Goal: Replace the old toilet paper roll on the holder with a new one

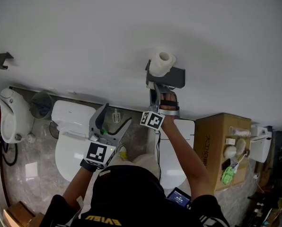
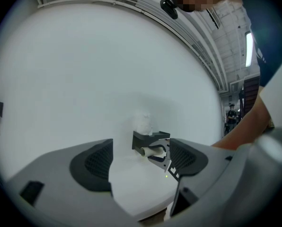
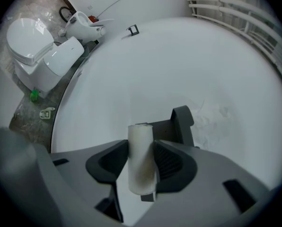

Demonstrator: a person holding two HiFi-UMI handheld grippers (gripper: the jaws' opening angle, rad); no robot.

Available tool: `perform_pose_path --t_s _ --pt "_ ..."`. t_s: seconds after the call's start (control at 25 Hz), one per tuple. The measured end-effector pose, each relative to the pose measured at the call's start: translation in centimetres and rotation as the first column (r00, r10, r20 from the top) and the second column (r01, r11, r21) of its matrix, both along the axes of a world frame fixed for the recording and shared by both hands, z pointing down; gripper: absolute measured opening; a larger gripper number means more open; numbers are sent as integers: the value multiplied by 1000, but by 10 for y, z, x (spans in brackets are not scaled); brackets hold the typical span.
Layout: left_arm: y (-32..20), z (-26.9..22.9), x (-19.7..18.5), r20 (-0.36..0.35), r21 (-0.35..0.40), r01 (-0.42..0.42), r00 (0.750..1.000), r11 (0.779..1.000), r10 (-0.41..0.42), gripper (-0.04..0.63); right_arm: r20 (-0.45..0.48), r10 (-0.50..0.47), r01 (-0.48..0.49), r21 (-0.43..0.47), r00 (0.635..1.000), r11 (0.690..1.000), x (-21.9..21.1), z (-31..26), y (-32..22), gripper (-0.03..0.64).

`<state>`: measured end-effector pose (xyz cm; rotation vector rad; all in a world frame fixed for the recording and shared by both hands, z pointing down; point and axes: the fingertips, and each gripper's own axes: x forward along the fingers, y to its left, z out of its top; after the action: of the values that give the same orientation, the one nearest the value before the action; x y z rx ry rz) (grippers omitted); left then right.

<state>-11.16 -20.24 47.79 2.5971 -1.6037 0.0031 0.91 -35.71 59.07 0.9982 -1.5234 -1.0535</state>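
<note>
Right tongs point(image 3: 140, 161): closed on old cardboard tube point(image 3: 141, 143), tube still at holder point(image 3: 182, 122);
Left tongs point(image 2: 140, 165): open, empty, held well back from holder;
New roll point(image 1: 162, 62): stood upright on top of holder;
Step in hand: removal of old tube;
Next move: probably called for drawing tube clear of holder without crushing it.

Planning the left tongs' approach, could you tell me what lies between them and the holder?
Nothing: the left gripper view shows only bare wall before the holder.

Grey left claw point(image 1: 118, 113); checkered marker cube point(image 1: 100, 153); black shirt point(image 1: 127, 188)
</note>
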Motion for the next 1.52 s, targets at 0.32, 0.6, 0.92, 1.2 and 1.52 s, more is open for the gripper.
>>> perform_pose_path --t_s 0.32,0.6,0.92,1.2,1.52 --pt "3 0 3 -1 1 -9 1000 1000 9 382 -21 11 -11 1 1000 1000 10 -2 2 173" --pt "5 4 6 3 0 -14 1000 1000 14 382 -39 34 -34 11 999 999 25 -3 2 173" --pt "5 1 15 -14 0 -34 999 999 34 377 -47 75 -74 13 996 997 50 -7 5 172" --pt "6 3 18 -8 -1 -44 999 999 44 371 -64 116 -115 15 991 993 71 -6 2 172" --pt "5 -7 21 -35 32 -65 997 997 66 370 -73 173 -172 11 982 985 97 -2 -1 172"
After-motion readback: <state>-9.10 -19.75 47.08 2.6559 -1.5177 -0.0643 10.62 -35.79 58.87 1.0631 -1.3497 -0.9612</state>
